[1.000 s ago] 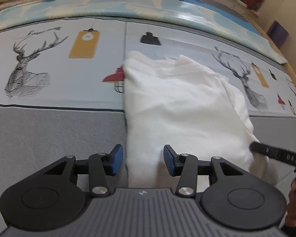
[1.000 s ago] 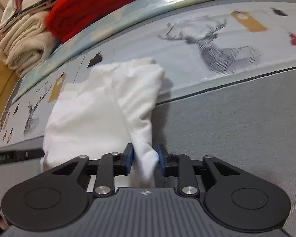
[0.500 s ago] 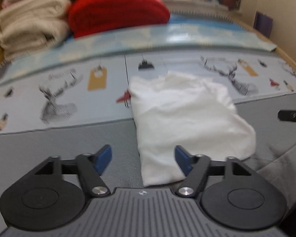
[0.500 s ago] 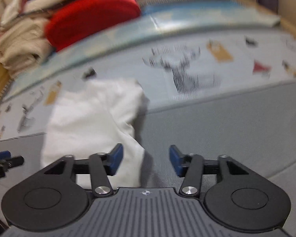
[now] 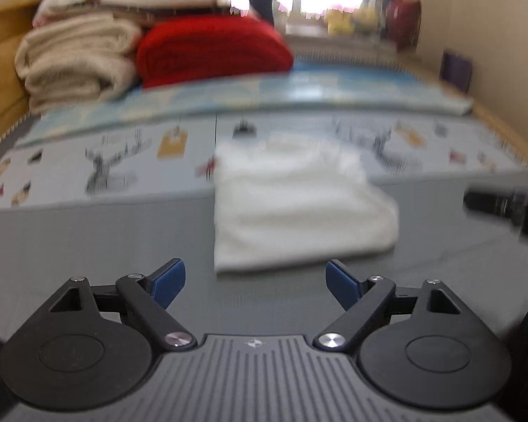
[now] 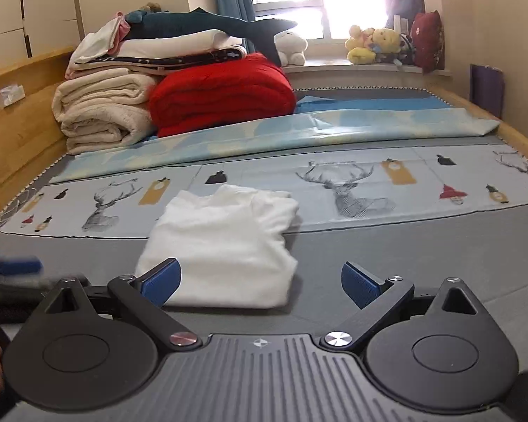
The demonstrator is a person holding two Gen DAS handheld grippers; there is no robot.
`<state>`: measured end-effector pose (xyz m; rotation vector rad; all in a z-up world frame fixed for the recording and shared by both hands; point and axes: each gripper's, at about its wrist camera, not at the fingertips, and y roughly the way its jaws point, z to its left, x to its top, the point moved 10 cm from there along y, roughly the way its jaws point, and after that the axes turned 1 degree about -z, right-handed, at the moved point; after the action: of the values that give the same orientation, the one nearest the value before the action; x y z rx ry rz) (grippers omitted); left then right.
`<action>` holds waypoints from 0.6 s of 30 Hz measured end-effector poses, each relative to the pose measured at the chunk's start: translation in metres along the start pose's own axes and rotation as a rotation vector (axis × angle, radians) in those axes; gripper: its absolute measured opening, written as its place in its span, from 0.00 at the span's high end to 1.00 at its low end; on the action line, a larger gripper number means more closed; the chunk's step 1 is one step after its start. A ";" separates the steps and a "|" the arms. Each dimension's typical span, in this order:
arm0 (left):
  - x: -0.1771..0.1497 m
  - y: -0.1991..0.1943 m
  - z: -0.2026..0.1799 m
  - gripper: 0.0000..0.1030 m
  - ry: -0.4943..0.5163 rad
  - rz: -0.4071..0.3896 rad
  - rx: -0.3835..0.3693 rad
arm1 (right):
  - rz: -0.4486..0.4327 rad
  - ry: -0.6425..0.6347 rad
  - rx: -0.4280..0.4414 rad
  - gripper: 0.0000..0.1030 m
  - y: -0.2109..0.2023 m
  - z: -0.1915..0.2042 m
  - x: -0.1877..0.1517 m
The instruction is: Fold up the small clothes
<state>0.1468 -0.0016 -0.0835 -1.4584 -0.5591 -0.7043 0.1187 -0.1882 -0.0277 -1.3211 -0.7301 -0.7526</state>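
A small white garment lies folded into a compact rectangle on the grey bed sheet, its far end on the deer-print mat. My left gripper hangs above the sheet just short of the garment's near edge, jaws wide and still opening, with nothing between them. My right gripper is also back from the cloth, its jaws opening wide and gripping nothing; the garment's near edge shows behind its left pad. The right gripper's black tip shows at the right edge of the left wrist view.
A deer-print mat crosses the bed, with a light blue mat behind it. Folded cream blankets and a red blanket are stacked at the back left. Plush toys sit on the windowsill. Wooden bed rails run along both sides.
The right gripper let go of the garment's corner and both sets of jaws spread wide. Both grippers pulled back and rose, so the folded garment now looks smaller and farther away.
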 end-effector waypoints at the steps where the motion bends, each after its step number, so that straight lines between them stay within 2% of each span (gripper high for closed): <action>1: -0.003 0.004 0.000 0.12 -0.003 0.016 0.003 | 0.001 -0.005 -0.005 0.08 0.001 0.003 -0.002; 4: 0.001 0.009 0.001 0.12 -0.068 0.009 -0.055 | 0.001 -0.012 -0.009 0.14 0.005 0.006 -0.006; 8: 0.001 0.018 0.006 0.12 -0.066 -0.002 -0.032 | -0.016 -0.033 -0.020 0.23 0.010 0.005 -0.006; 14: 0.012 0.017 0.011 0.12 -0.044 -0.064 0.005 | -0.082 -0.068 -0.031 0.23 0.012 0.013 0.001; 16: 0.016 0.015 0.012 0.12 -0.059 -0.084 0.002 | -0.084 -0.086 -0.022 0.19 0.014 0.017 0.001; 18: 0.016 0.014 0.013 0.11 -0.064 -0.101 -0.014 | -0.064 -0.107 -0.016 0.12 0.018 0.019 -0.003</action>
<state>0.1694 0.0095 -0.0809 -1.4775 -0.6828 -0.7438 0.1309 -0.1670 -0.0380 -1.3659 -0.8572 -0.7442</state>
